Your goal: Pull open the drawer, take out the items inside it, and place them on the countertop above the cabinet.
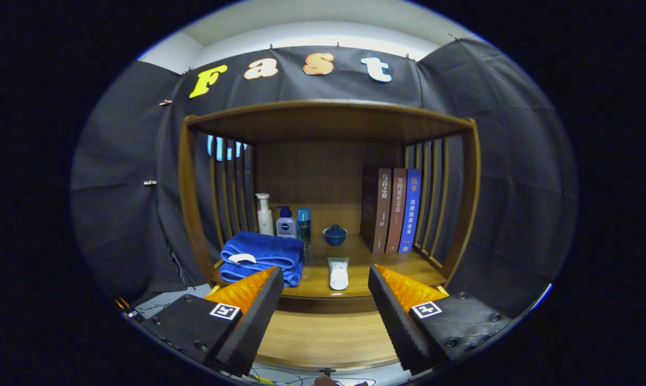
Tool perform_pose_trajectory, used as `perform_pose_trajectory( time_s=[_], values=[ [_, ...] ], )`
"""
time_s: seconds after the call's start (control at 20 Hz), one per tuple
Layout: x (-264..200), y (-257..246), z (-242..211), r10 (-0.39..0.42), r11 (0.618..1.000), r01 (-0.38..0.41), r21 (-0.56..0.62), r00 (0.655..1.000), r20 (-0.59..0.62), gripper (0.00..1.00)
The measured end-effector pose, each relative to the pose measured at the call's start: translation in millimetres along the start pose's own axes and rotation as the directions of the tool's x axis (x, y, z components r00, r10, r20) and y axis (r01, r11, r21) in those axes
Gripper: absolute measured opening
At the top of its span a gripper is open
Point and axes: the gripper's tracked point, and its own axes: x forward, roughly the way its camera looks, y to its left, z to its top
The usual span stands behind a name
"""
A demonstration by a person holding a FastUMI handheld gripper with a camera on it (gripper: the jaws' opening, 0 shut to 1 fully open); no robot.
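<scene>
One wooden cabinet (328,123), slatted sides, open front. One table (355,268) surface inside it, bare at centre and right front. Three books (391,210) upright at right rear. Two folded blue towels (262,258) stacked at left front. Three bottles (285,220) in a row behind towels. One blue lidded cup (335,235) mid-rear. One white tube (338,273) near front edge, long axis front-to-back. Gripper (325,300): jaws wide open, holding nothing, just short of table edge.

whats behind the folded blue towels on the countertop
Behind the folded blue towels stand a white pump bottle, a blue-capped bottle and a blue tube. Their bases are hidden. The gripper is open and empty.
</scene>
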Motion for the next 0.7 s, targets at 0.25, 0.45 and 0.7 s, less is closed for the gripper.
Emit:
perform_pose_trajectory(
  time_s=[0.25, 0.45, 0.7],
  values=[
    [-56.9, -0.5, -28.0, 0.000, 0.999, 0.004, -0.036, 0.996, 0.093, 1.00],
    [-83.4, -18.9, -47.4, -0.030, 0.997, 0.041, -0.063, 0.986, 0.162, 0.99],
    [-98.8, -53.4, -81.8, -0.044, 0.996, 0.056, -0.069, 0.986, 0.159, 0.99]
  ],
)
